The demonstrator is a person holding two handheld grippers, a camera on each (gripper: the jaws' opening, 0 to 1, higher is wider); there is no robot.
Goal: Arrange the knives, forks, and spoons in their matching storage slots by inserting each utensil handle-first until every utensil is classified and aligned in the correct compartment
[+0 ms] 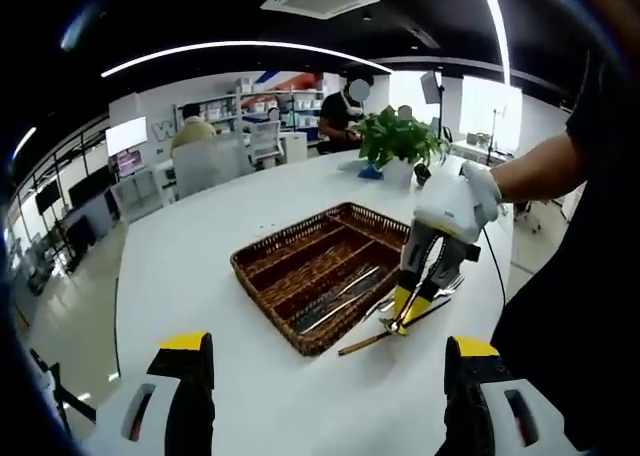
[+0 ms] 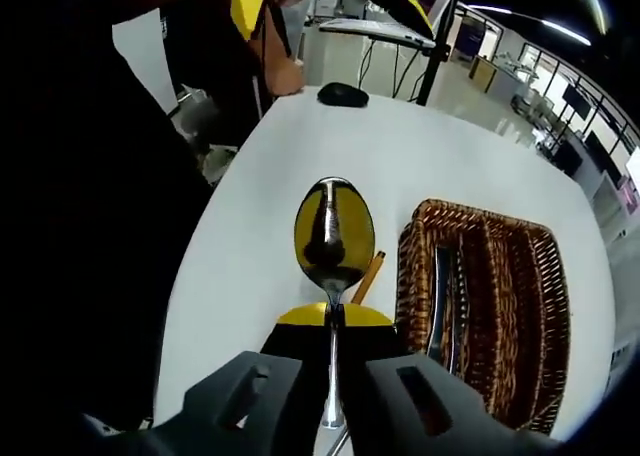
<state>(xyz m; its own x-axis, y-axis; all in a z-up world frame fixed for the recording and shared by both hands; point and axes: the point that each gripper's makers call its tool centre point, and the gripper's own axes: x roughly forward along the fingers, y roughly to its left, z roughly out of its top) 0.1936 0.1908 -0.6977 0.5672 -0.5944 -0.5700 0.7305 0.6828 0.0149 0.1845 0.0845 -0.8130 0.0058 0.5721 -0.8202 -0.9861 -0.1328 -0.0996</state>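
My right gripper (image 2: 333, 376) is shut on the thin handle of a shiny spoon (image 2: 333, 226), whose bowl points forward over the white table. A brown wicker cutlery basket (image 2: 408, 276) with long slots lies just right of the spoon. Several metal utensils (image 2: 445, 306) lie in its nearest slot. In the left gripper view, the right gripper (image 1: 405, 308), held by a gloved hand, hangs tilted at the basket's (image 1: 262, 256) near right corner. Silver utensils (image 1: 335, 301) lie in a front slot. My left gripper (image 1: 330, 386) stands open and holds nothing, short of the basket.
A wooden-handled utensil (image 1: 362, 344) lies on the table (image 1: 190, 266) by the basket's corner, under the right gripper. It also shows as a wooden handle (image 2: 367, 274) past the spoon. A potted plant (image 1: 400, 141) stands at the far end, and a black mouse (image 2: 343, 94) lies near the table edge.
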